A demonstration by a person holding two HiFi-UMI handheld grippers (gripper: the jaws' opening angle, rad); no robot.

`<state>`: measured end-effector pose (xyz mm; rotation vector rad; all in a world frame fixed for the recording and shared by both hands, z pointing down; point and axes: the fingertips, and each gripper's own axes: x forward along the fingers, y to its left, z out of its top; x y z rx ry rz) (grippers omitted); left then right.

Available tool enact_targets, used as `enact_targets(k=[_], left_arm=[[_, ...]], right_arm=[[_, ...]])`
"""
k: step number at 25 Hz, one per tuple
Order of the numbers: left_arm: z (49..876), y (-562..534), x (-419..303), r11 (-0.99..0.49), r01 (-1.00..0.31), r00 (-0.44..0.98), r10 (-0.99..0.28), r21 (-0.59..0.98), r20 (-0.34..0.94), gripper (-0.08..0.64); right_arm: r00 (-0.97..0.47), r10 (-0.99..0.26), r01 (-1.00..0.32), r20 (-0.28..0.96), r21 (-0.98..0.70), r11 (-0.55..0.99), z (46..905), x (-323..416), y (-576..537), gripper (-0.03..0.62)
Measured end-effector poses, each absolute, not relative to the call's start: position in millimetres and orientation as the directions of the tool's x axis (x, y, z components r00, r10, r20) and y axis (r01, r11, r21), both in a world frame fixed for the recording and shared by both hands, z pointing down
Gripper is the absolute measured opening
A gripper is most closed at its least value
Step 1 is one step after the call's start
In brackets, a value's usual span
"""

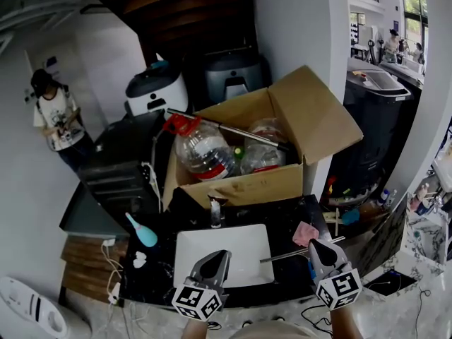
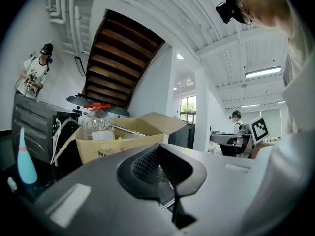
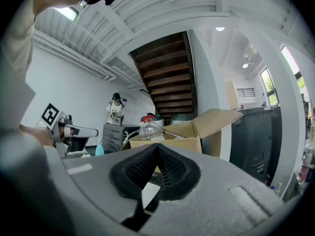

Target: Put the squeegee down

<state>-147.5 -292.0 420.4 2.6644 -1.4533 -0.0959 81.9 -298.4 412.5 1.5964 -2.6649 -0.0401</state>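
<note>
**Both grippers empty as squeegee appears to lie on the bench**

At the bottom of the head view, the left gripper (image 1: 217, 256) and right gripper (image 1: 318, 246) hover level over the near edge of the dark bench (image 1: 286, 214). Each has its fingers pressed together on nothing. Both gripper views bear this out, with the ribbed pads of the left gripper (image 2: 160, 149) and the right gripper (image 3: 156, 149) meeting at the tip and nothing caught between them.

What appears to be the squeegee (image 1: 300, 253) shows only as a thin metal shaft. It lies on the bench at lower right of centre, slanting from the right rim of the white basin (image 1: 233, 246) toward the right gripper, just below a pink cloth (image 1: 305, 233). If that reading holds, the putting-down looks finished. The next move would then call for little more than drawing both grippers back without nudging the shaft.

The blade end cannot be made out, and the shaft's right end runs behind the right gripper, so whether it touches the fingers is unclear. A second long rod (image 1: 233, 129) lies across the open cardboard box (image 1: 240, 186) of plastic bottles (image 1: 205, 150) in the middle of the frame, and could be mistaken for the tool. A person (image 1: 55, 115) stands at upper left.
</note>
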Motion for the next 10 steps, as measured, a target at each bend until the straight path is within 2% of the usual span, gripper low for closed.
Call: enact_targets(k=[10], left_arm=[[439.0, -285.8, -148.7, -0.524, -0.841, 0.533, -0.845, 0.136, 0.039, 0.015]], right_arm=[[-0.487, -0.872, -0.872, 0.043, 0.027, 0.488, 428.5, 78.2, -299.5, 0.002]])
